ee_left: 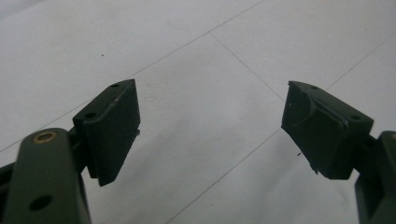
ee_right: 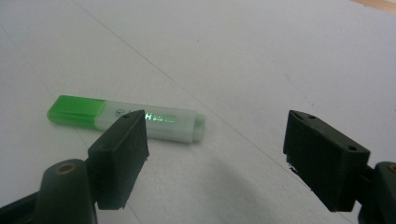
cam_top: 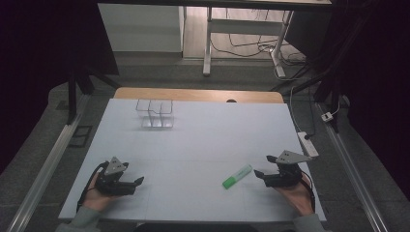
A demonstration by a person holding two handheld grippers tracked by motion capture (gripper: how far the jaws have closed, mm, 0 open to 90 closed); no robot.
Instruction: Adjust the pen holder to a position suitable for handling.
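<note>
Probably a lab: a white-covered table (cam_top: 193,145) on dim grey floor, aluminium rails (cam_top: 41,174), trailing cables (cam_top: 251,48).

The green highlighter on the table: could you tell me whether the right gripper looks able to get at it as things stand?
Probably yes. The right gripper is open and points toward the green highlighter, which lies flat on the white table just ahead of it, with nothing between them. The clear organizer stands far off.

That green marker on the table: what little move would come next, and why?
Probably the right gripper eases forward toward the green highlighter, so its open jaws straddle the barrel. The highlighter lies flat just ahead, untouched, while the left gripper sits far off.
</note>
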